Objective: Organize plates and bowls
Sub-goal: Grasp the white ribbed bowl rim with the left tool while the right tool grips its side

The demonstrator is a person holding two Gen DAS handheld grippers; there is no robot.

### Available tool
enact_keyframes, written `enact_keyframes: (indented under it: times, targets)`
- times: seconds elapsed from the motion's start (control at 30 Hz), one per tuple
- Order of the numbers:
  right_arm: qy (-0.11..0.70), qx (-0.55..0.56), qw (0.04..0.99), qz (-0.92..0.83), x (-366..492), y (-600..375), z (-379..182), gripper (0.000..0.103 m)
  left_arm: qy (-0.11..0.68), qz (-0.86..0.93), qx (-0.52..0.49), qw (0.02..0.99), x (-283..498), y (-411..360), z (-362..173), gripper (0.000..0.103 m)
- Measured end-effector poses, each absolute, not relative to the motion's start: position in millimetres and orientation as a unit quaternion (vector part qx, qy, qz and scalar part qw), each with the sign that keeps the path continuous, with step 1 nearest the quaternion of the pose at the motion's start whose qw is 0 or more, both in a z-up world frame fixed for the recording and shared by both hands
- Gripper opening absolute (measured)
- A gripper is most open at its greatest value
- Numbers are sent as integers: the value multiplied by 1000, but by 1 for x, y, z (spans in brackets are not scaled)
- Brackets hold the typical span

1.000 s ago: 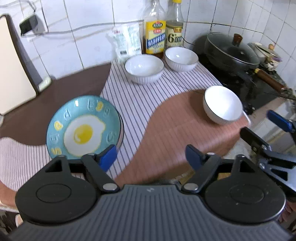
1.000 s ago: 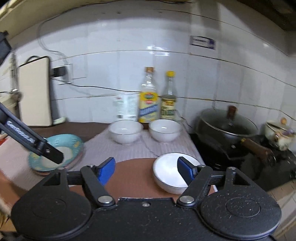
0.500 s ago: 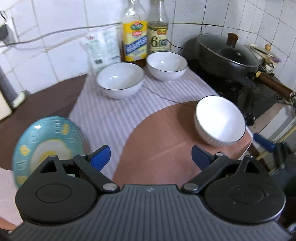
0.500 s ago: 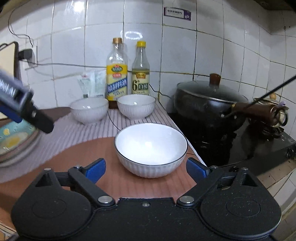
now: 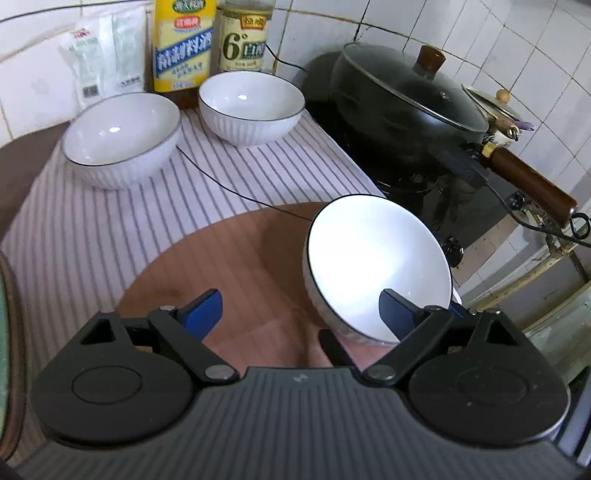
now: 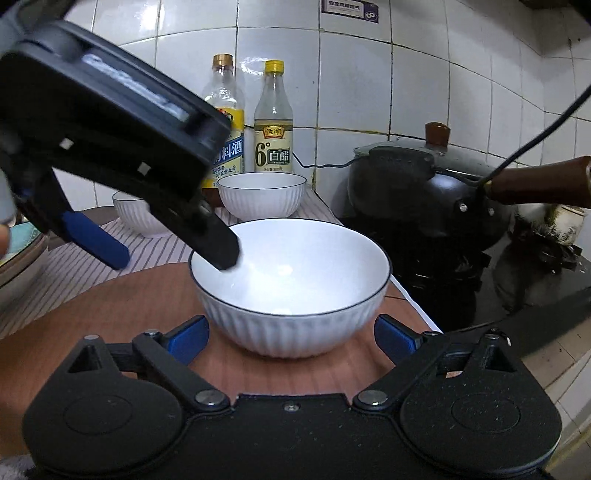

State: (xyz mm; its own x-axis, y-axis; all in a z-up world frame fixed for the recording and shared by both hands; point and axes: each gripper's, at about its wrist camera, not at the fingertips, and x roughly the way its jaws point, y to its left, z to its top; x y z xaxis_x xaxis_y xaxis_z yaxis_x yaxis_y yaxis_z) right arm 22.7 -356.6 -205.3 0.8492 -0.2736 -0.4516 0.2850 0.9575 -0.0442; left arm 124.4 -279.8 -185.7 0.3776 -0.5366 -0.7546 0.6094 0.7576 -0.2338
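Note:
A white ribbed bowl [image 6: 291,280] stands on the brown mat near the stove; it also shows in the left wrist view [image 5: 373,262]. My left gripper [image 5: 299,310] is open, its right finger inside the bowl over the near rim and its left finger outside. In the right wrist view the left gripper [image 6: 173,247] reaches in from the upper left. My right gripper [image 6: 291,338] is open, its fingers level with the bowl's two sides and apart from it. Two more white bowls [image 5: 122,138] [image 5: 251,105] stand at the back on the striped cloth.
Two bottles [image 5: 184,44] [image 5: 243,35] and a packet [image 5: 103,55] stand against the tiled wall. A black lidded wok [image 5: 402,107] with a wooden handle [image 5: 528,181] sits on the stove to the right. A teal plate [image 6: 22,247] lies far left. The counter edge is just right of the bowl.
Both grippers moved in on the near bowl. The left one swung right from the teal plate and put one finger inside the bowl. The right one came closer and straddles it.

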Motion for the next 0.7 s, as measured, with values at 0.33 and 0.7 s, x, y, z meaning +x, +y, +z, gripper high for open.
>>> enact_keyframes:
  times: [0.33,0.7]
  targets:
    - [227,39,964,-131,32,-368,-210,101,459,-352,41,815,134,-295,-202,48]
    - [236,60,962,-121,32,-371,-208,101,456,-359,64,812,124,-299,-199,25]
